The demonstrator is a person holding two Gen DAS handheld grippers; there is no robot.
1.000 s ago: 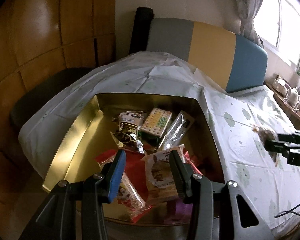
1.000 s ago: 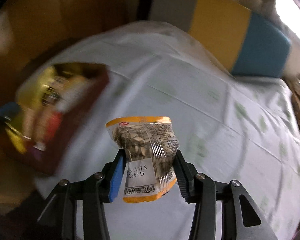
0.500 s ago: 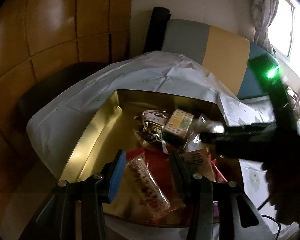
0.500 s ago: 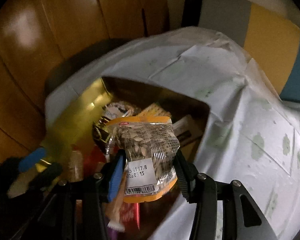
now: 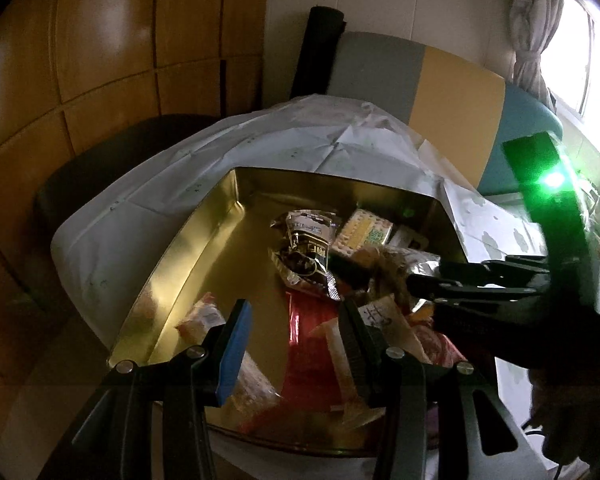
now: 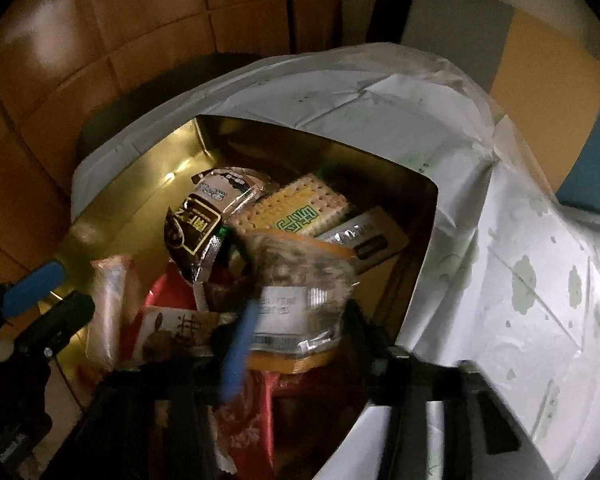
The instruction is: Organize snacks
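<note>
A gold tin box (image 5: 188,248) (image 6: 112,208) on the covered table holds several snack packets: a dark foil packet (image 5: 308,248) (image 6: 204,216), a cracker pack (image 5: 364,232) (image 6: 300,208), red wrappers (image 5: 308,344). My right gripper (image 6: 296,320) is over the box's right side, its jaws spread around an orange-edged seed packet (image 6: 300,280), which is blurred and tilted forward; whether the pads still touch it is unclear. It shows in the left wrist view (image 5: 396,276) reaching in from the right. My left gripper (image 5: 292,332) is open and empty above the box's near edge.
The table wears a white cloth with green spots (image 6: 520,280). A grey, yellow and blue bench back (image 5: 440,80) stands behind. Wooden wall panels (image 5: 100,60) and a dark chair (image 5: 112,152) are at the left. A window (image 5: 572,40) is at the far right.
My right gripper has carried the seed packet from the open table over into the gold box and lowered it; its jaws have widened. My left gripper has drifted slightly left, still open.
</note>
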